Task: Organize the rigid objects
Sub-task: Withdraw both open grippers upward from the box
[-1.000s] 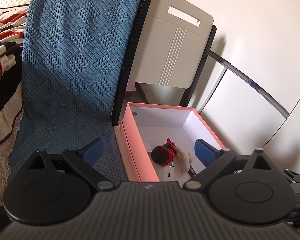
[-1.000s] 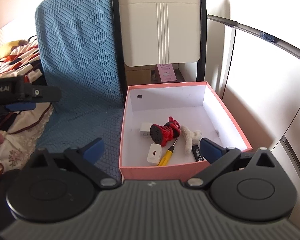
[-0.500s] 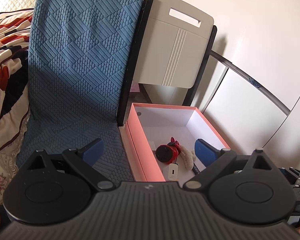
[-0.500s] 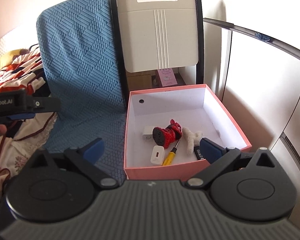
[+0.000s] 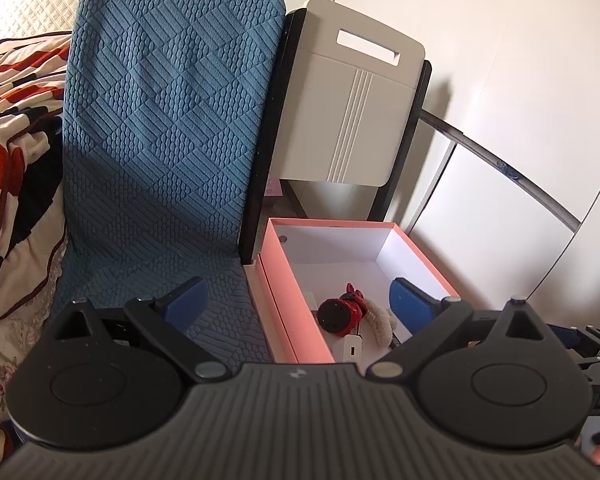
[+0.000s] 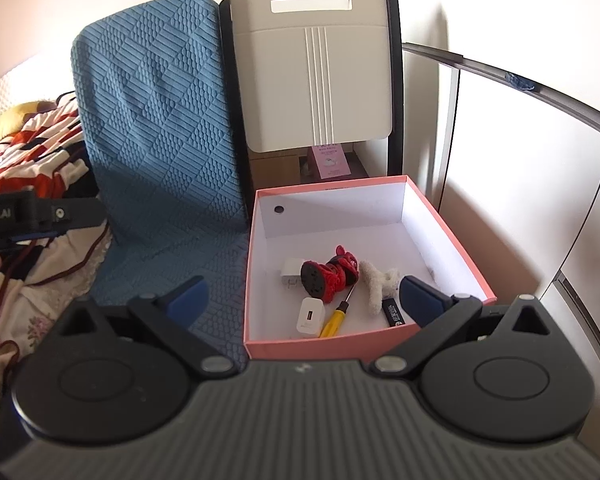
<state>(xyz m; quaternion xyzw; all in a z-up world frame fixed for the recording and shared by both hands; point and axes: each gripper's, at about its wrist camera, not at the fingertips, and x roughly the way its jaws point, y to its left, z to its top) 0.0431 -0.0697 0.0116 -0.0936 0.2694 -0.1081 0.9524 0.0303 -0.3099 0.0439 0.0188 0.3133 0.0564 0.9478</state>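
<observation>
Blue quilted cushion [image 5: 160,152] beside pink box [image 5: 288,312]; left tongs [image 5: 298,300] apart, empty. Right view: right tongs [image 6: 300,296] apart over the box; yellow screwdriver [image 6: 334,316] inside looks light, stiff, prob slick; grip handle.

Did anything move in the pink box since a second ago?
No. Only the cameras shifted: both grippers backed off and rose a little, so the box sits a bit farther away. The left gripper and right gripper stay open and empty. The red toy, screwdriver and chargers lie as before.
</observation>
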